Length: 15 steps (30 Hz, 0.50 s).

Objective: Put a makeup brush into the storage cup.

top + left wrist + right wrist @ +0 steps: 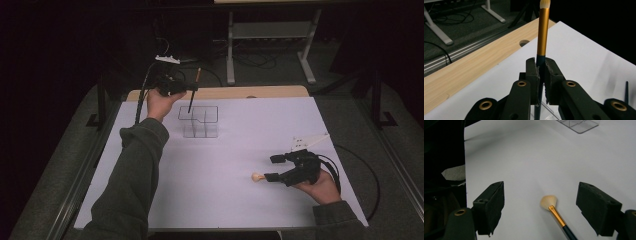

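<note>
High view shows the right tongs (272, 168) near the surface's (225, 200) near right corner, jaws spread wide around a fan brush (555, 213) lying flat, touching neither pad. Toward the far edge, the left tongs (192, 88) clamp a gold-banded brush (542, 32) upright over a clear organizer (200, 122)

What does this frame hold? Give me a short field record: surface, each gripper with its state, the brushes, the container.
surface: white table top with a wooden strip along the far edge
left gripper: shut on upright brush, bristles up, lower end over the clear organizer
right gripper: open, jaws either side of the lying brush, not pressing it
lying brush: flat on the table, fan bristles pointing away from the hand
clear organizer: divided into compartments
</note>
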Each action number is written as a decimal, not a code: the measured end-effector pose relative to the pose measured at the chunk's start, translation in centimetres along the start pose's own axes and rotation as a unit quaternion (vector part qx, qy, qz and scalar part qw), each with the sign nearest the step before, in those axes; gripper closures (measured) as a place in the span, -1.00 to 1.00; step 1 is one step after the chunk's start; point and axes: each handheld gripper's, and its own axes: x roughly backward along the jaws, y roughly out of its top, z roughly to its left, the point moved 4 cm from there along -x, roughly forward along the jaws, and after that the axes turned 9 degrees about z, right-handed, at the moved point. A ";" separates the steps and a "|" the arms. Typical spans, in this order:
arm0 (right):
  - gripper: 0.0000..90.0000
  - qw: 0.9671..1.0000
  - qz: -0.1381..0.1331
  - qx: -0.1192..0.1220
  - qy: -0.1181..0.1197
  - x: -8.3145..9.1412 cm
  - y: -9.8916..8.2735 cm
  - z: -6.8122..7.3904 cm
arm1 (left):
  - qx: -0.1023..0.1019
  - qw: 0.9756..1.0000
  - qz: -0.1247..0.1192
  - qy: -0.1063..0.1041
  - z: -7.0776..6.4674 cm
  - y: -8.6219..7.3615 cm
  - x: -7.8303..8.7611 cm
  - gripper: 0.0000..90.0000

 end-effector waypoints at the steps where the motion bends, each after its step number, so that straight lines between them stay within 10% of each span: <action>1: -0.51 1.000 0.000 0.000 0.000 0.0 0.0 0.0 | -0.001 1.000 0.002 0.000 0.0 0.0 -0.1 0.84; 15: -0.52 1.000 0.004 0.004 -0.001 -0.2 0.1 0.1 | 0.015 1.000 0.001 0.005 0.6 -1.6 -0.3 0.83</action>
